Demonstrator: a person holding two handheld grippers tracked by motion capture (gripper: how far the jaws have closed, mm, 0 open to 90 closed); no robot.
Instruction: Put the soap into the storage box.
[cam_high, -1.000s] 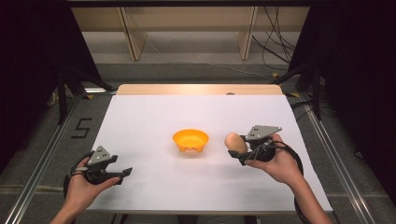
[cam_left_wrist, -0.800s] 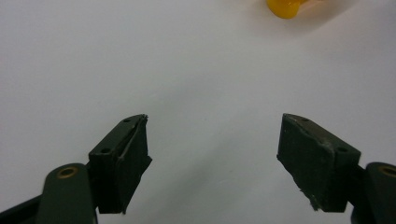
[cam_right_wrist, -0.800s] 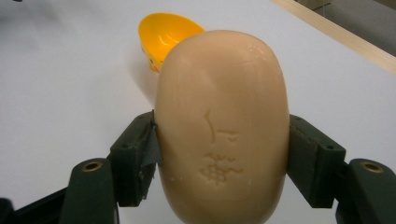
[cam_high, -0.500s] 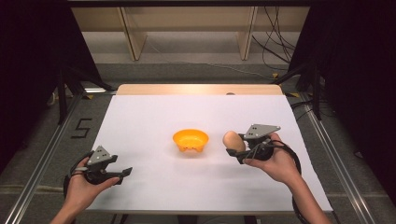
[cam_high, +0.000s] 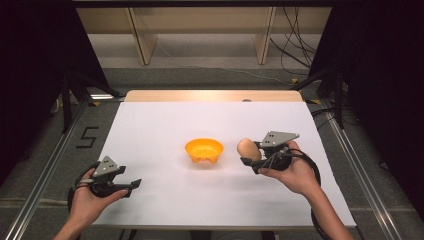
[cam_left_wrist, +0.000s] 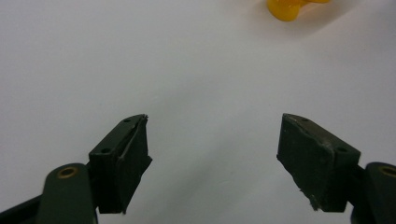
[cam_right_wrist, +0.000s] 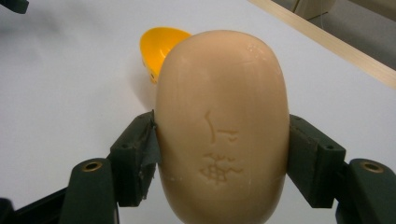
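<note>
Soap bar (cam_right_wrist: 222, 126): smooth, matte, peach-tan oval with rounded ends; a shallow stamped mark is pressed into its broad face. It stands on end between the fingers of the right gripper, held above the table right of centre, just beside the bowl.
Right gripper (cam_high: 252, 159): dark, hard-edged body with a grey three-cornered plate on top, held in the person's right hand. Its flat black fingers (cam_right_wrist: 133, 158) pinch the soap bar at both long sides, pads pressed against the surface.
Left gripper (cam_high: 131, 185): same build, held in the left hand near the front left corner of the table. Its fingers (cam_left_wrist: 121, 161) are spread wide with bare table between them; the pads are blocky, with worn, ragged edges.
Bowl (cam_high: 204, 150): small, glossy orange plastic, round with a thin rim and a lobed foot; it sits near the middle of the table, open side up.
Table (cam_high: 165, 120): flat, matte white sheet covering the top, with a pale wooden strip exposed along the far edge.
</note>
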